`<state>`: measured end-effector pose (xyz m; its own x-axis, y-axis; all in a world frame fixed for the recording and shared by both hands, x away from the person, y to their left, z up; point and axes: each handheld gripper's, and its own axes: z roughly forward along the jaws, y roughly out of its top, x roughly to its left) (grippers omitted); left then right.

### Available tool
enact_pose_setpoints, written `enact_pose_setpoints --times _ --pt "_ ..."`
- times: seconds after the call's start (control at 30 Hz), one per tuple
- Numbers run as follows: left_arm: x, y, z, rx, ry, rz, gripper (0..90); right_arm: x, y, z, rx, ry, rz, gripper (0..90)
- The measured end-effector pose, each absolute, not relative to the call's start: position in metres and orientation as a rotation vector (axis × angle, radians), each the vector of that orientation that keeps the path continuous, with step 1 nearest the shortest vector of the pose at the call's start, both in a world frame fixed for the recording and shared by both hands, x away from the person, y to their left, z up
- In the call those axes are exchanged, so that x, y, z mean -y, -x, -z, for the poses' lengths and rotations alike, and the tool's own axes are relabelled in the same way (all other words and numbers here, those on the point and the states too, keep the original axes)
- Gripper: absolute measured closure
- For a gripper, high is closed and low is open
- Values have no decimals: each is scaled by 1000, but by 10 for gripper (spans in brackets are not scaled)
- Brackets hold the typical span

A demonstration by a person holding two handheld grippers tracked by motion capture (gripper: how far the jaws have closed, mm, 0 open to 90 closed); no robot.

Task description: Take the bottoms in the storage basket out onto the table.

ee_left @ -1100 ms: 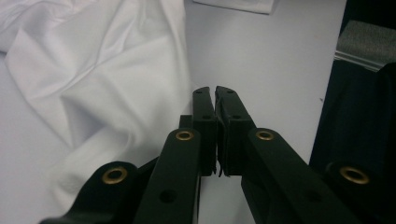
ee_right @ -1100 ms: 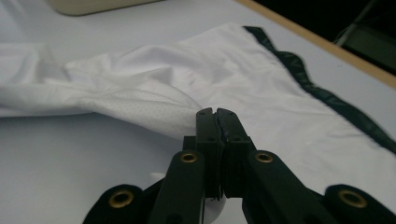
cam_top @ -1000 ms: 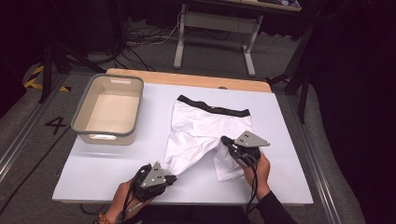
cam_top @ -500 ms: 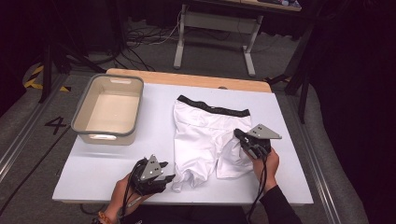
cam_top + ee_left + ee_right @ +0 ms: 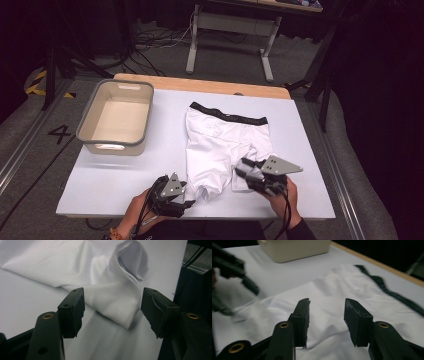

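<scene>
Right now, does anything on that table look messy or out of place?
Slightly. The white shorts lie spread flat, but the left leg's hem is rumpled and curled open beside the left gripper. The empty bin sits straight.

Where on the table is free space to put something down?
Bare table lies in front of the bin, and a strip between the bin and the shorts. The near edge is crowded by the left tool and right tool.
</scene>
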<state>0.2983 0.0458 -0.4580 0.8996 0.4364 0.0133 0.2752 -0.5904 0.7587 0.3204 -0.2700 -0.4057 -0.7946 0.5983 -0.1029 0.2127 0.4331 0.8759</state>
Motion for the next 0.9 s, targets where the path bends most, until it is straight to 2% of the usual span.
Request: enact_pose_setpoints --times 0.1,0.17,0.27,0.37,0.4,0.43,0.47,0.5,0.53,0.57,0.6,0.63,0.67,0.77,0.9 --pt "-46 -297 459 -521 -2246 -254 364 256 -313 416 -2371 -639 -1283 505" --pt "-43 -301 464 -555 -2277 -260 368 238 -308 430 -2491 -567 -1253 400" --pt "-41 -302 464 -561 -2288 -276 372 228 -308 437 -2544 -535 -1227 389" --pt "-41 -305 463 -587 -2290 -290 393 216 -309 445 -2581 -501 -1169 441" --pt "-41 -307 463 -600 -2287 -289 393 213 -310 447 -2592 -493 -1146 485" --pt "-41 -310 463 -594 -2278 -303 435 211 -312 451 -2602 -476 -1129 664" --pt "-42 -311 463 -599 -2282 -300 510 211 -313 453 -2599 -460 -1114 747" --pt "-42 -311 463 -599 -2282 -300 549 211 -313 453 -2599 -460 -1114 747" --pt "-44 -313 462 -584 -2283 -306 620 211 -314 454 -2609 -453 -1096 846" --pt "-44 -313 462 -584 -2283 -306 698 211 -314 454 -2609 -453 -1096 846" --pt "-45 -313 461 -588 -2285 -324 698 213 -314 454 -2605 -452 -1100 871" --pt "-51 -316 458 -588 -2275 -330 814 216 -313 449 -2589 -452 -1146 877" --pt "-51 -316 458 -588 -2275 -330 847 216 -313 449 -2589 -452 -1146 877" --pt "-61 -316 448 -586 -2219 -380 859 222 -309 438 -2542 -446 -1231 881" --pt "-74 -307 423 -559 -2137 -521 859 222 -305 431 -2506 -449 -1315 882"
